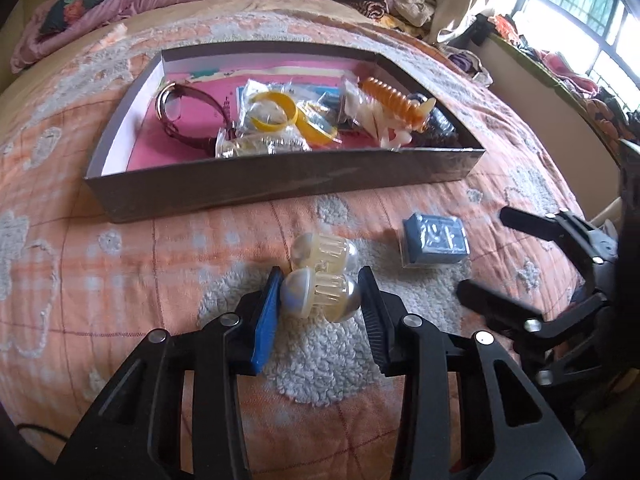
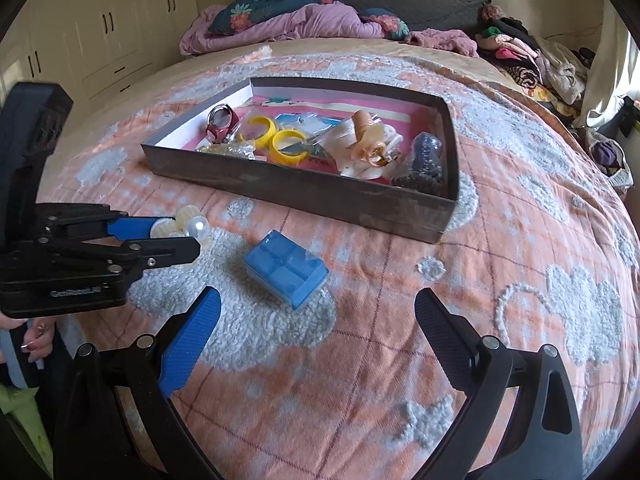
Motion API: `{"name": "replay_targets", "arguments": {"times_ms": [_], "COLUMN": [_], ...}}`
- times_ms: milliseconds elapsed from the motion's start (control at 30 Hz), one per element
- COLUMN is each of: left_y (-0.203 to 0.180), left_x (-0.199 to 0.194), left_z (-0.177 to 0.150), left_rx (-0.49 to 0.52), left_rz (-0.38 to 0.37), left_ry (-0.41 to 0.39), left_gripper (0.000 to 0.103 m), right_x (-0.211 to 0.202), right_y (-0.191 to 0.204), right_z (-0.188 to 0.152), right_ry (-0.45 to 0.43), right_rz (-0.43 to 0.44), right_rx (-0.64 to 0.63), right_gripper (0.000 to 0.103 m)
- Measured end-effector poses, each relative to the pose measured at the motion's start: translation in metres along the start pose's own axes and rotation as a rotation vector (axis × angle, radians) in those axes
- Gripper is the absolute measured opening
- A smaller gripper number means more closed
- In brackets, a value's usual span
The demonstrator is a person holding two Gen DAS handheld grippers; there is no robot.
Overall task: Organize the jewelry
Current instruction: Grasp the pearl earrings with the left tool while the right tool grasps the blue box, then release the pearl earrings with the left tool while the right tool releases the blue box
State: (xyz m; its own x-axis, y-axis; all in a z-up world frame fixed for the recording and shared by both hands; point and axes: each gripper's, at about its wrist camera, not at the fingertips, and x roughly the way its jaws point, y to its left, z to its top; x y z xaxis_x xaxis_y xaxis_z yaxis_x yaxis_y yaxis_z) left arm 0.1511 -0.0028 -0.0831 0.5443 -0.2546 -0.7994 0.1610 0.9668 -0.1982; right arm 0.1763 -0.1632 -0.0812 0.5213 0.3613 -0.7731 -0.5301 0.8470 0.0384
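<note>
Bedspread [image 2: 400, 360] lies bare on every side of the small blue rectangular box [image 2: 286, 274], which sits well short of the grey cardboard tray's [image 2: 304, 194] near wall. Left of the box, the left gripper [image 1: 320, 292] pinches a pearly-ended cream hair clip [image 1: 318, 292], its long axis spanning pad to pad. Right gripper [image 2: 316, 334] gapes wide before the box.

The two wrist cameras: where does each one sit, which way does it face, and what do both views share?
Left wrist: sits on the left gripper, looks down the bed at a pearl hair clip held in its jaws; right gripper shows at right.
Right wrist: sits on the right gripper, jaws open, faces the small blue box; left gripper and a hand at left.
Shared: blue box, grey tray, clip.
</note>
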Motion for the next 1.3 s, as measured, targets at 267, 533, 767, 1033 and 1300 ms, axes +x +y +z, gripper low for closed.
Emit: {"name": "replay_targets", "arguments": {"times_ms": [267,533,767,1033,1300], "left_y": [0.009,0.013,0.017,0.021,0.025], "left_x": [-0.019,-0.038,-0.058,-0.071,-0.075], "left_z": [0.009,0.023,0.038,0.059,0.077], "left_rx": [-0.021,-0.03,-0.04,-0.036,-0.029], "left_rz": [0.003,-0.003,-0.01,0.003,0.021], "left_ry": [-0.048,-0.097,-0.147,-0.187,-0.209], "left_gripper": [0.03,0.03,0.03,0.03,0.03], "right_x": [0.027,0.008,-0.025,-0.048,-0.058], "right_y": [0.012,0.012,0.008,0.003,-0.009], "right_z": [0.004,0.011,0.027,0.053,0.078], "right_ry": [0.038,-0.007,-0.074,-0.14,-0.194], "right_rz": [0.033,0.101,0.123,0.107,0.085], "right_rx": [-0.008,0.025,0.043,0.035,0.049], "right_gripper": [0.069,0.052,0.052,0.052,0.052]}}
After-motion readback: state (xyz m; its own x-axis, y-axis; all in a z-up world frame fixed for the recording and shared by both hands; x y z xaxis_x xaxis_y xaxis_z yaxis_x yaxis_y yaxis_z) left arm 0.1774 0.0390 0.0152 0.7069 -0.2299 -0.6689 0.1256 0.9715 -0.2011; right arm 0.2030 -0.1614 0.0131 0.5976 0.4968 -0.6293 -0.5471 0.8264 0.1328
